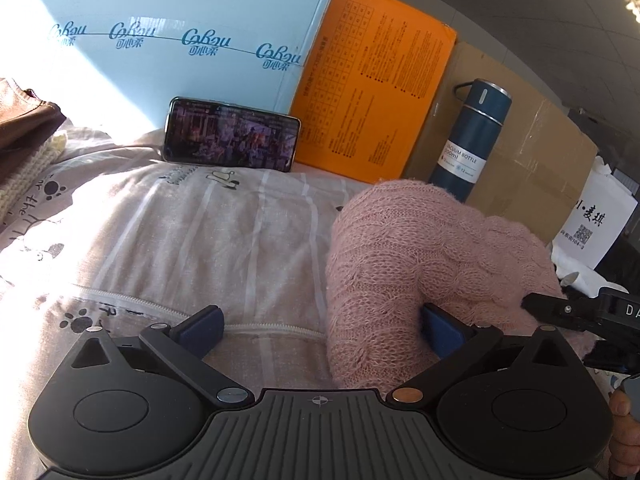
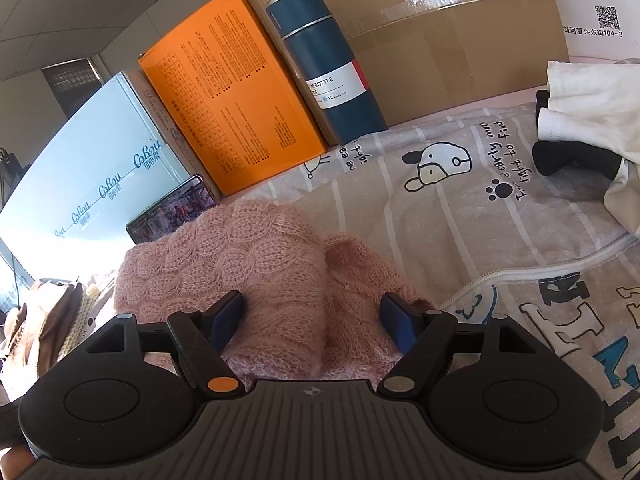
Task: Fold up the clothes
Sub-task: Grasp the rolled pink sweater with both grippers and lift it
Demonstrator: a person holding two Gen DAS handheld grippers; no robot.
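Note:
A pink cable-knit sweater (image 1: 420,248) lies bunched on the printed bed cover (image 1: 180,240). In the left wrist view my left gripper (image 1: 320,330) stands open wide. Its right finger (image 1: 442,334) is tucked under a fold of the sweater, while its left finger (image 1: 200,330) is over bare cover. The right gripper's black body (image 1: 580,312) pokes in from the right edge, against the sweater. In the right wrist view the sweater (image 2: 248,260) fills the gap of my right gripper (image 2: 314,318); its jaws stand wide apart and do not pinch the knit.
Along the back stand a light blue box (image 1: 180,40), a phone (image 1: 232,134) leaning on it, an orange box (image 1: 372,92), a blue vacuum bottle (image 1: 468,140) and a cardboard box (image 1: 532,168). Brown and cream garments (image 1: 24,136) lie left; white and black clothes (image 2: 580,120) lie right.

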